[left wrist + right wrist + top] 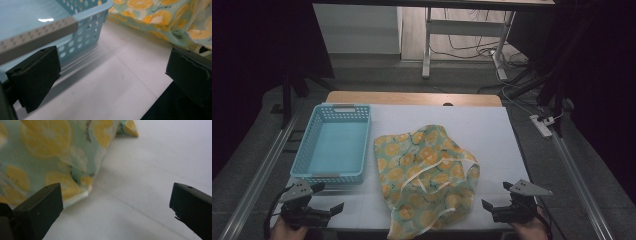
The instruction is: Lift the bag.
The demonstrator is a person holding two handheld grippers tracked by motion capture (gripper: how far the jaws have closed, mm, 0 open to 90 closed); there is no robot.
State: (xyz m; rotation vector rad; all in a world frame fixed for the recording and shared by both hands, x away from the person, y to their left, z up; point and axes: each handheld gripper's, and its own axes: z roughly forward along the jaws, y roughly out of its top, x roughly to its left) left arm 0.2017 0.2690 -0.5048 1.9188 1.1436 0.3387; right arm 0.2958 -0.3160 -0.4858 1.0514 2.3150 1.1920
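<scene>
A crumpled pale green cloth (427, 175) printed with yellow lemon slices lies in the middle of the white table top (482, 130), its lower end hanging over the front edge. My left gripper (328, 196) rests open at the front left, just below the blue basket (333, 142). In the left gripper view the basket's corner (82, 27) is close ahead and the cloth (160, 17) lies to the right. My right gripper (497, 195) is open at the front right, beside the cloth's right edge (57, 162). Nothing is between either pair of jaws.
The blue perforated basket stands empty on the left half of the table. Bare white surface (492, 150) lies right of the cloth. Beyond the table are a desk frame (462, 35), cables and a power strip (543, 125) on the floor.
</scene>
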